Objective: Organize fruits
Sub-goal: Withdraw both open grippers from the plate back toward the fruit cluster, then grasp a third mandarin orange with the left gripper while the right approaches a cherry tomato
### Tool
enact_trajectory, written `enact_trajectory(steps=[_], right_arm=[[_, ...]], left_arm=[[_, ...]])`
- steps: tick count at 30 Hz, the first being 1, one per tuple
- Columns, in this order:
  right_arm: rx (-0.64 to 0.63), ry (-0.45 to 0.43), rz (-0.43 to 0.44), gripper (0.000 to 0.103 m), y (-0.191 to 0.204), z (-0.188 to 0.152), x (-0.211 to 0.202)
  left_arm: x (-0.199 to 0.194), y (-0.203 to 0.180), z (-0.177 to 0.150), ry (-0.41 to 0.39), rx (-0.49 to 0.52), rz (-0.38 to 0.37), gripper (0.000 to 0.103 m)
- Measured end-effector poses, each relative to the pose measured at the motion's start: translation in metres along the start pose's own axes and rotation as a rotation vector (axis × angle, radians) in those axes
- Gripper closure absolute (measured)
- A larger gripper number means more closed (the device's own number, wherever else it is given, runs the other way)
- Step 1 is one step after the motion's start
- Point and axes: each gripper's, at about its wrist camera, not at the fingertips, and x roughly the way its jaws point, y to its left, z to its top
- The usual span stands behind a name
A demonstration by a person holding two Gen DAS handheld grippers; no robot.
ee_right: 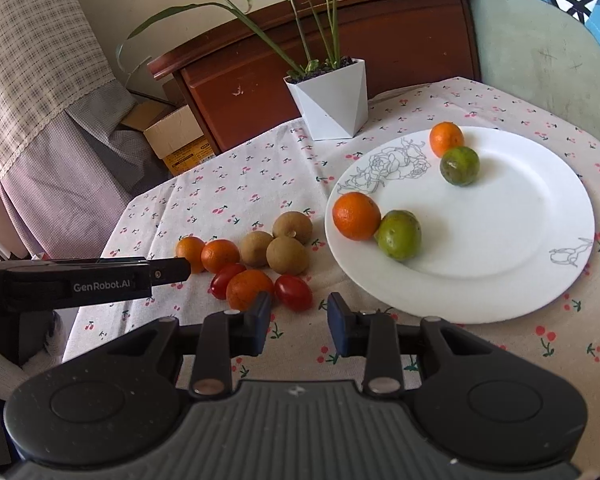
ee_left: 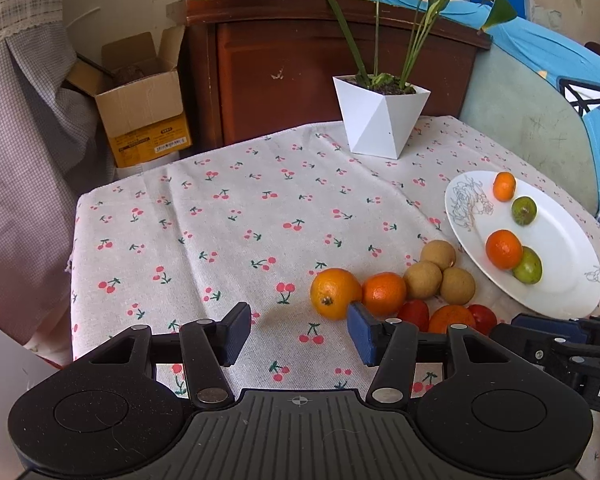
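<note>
Your left claw (ee_left: pixel 300 334) and right claw (ee_right: pixel 296 322) both hang spread and empty; nudge the pile (ee_right: pixel 256 264) and the tomatoes (ee_right: pixel 293 292) may roll off the bench (ee_left: pixel 220 220).

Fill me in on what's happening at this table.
A person with a gripper in each hand is sorting fruit onto a white plate. Two oranges and two green fruits lie on it already. The rest sit in a cluster on the tablecloth. The left gripper and right gripper are both open and empty, near that cluster.
</note>
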Motion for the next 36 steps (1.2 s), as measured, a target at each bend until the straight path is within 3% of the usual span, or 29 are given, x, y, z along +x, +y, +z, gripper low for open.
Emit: enact_trajectory(steps=[18,28,34,36], right_arm=[[-0.086,-0.019,-0.014,0.070,0.009,0.000,0.013],[-0.078,-0.023,-0.017,0.079,0.009,0.001,0.014],[-0.077,-0.020,-0.020,0.079,0.010,0.002,0.015],[-0.076,-0.018,-0.022,0.079,0.010,0.002,0.015]], left_arm=[[0.019,0.001,-0.001,-0.078,0.066,-0.101,0.051],[0.025,0.000,0.000,-0.116,0.101,-0.174,0.052],[0.026,-0.001,0.001,-0.121,0.113,-0.185,0.055],[0.027,-0.002,0.001,-0.122,0.114,-0.187,0.062]])
